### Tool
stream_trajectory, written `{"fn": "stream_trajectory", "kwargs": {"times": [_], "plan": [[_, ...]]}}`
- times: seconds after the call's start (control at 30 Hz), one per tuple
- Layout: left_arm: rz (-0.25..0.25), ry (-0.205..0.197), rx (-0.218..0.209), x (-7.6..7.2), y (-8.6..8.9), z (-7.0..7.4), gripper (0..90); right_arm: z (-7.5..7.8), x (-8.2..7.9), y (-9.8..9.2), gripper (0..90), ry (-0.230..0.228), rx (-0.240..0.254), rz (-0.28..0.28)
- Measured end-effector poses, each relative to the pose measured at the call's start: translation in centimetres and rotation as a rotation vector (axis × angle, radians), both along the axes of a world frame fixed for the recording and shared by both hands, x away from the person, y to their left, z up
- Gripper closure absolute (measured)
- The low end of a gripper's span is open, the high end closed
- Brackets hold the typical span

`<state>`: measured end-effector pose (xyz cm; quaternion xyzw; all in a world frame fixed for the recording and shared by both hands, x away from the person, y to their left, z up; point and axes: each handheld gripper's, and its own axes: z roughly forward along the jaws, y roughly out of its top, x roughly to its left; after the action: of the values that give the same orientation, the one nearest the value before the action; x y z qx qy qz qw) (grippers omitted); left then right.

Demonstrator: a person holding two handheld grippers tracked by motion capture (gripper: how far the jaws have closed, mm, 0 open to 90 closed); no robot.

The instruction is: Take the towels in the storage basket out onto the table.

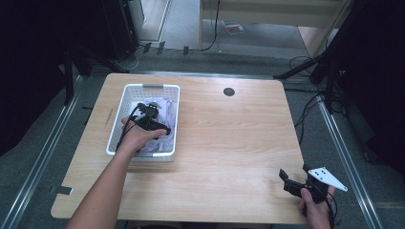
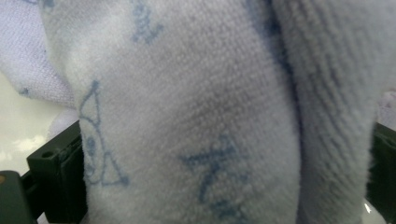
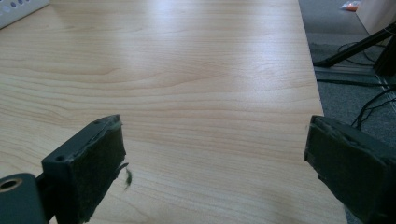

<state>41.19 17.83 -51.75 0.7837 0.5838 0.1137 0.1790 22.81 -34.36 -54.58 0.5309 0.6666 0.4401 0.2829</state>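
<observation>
Nearest, at the right near corner of the worktop (image 1: 229,143), we see the right gripper (image 1: 295,175) held in a hand (image 1: 315,206), its grey plate tilted toward the right edge. Its jaws stand wide apart with nothing between them; in the right gripper view the bare wood runs on between the two black pads (image 3: 100,163) to the far edge.

Farther off, on the left half of the worktop, stands a white basket (image 1: 119,114) with pierced walls. The left hand (image 1: 136,136) reaches into it from the near side, and the left gripper (image 1: 152,113) is down inside, among a pale lilac cloth (image 1: 165,106) that lies in the basket. In the left gripper view a thick fold of that cloth (image 2: 187,116), soft and printed with faint blue marks, sits between the jaws, whose black pads (image 2: 60,182) show at either side of it. We cannot tell whether they press on the cloth.

Farthest, a small dark hole (image 1: 229,91) sits in the worktop near its far edge.
</observation>
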Motion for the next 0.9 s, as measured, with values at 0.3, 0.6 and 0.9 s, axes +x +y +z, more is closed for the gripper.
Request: {"fn": "stream_trajectory", "kwargs": {"times": [0.3, 0.6, 0.9], "plan": [[0.018, 0.039, -0.023, 0.2, 0.1, -0.1, 2.9, 0.0, 0.0, 0.1, 5.5, 0.0, -0.005, 0.001], [0.026, 0.062, -0.041, 0.1, 0.2, 0.6, 27.4, 0.0, 0.0, 0.1, 5.7, 0.001, -0.006, 0.001], [0.028, 0.074, -0.081, 0.1, 0.6, 1.0, 45.2, 0.0, -0.1, 0.1, 5.8, 0.003, -0.006, 0.003]]}}
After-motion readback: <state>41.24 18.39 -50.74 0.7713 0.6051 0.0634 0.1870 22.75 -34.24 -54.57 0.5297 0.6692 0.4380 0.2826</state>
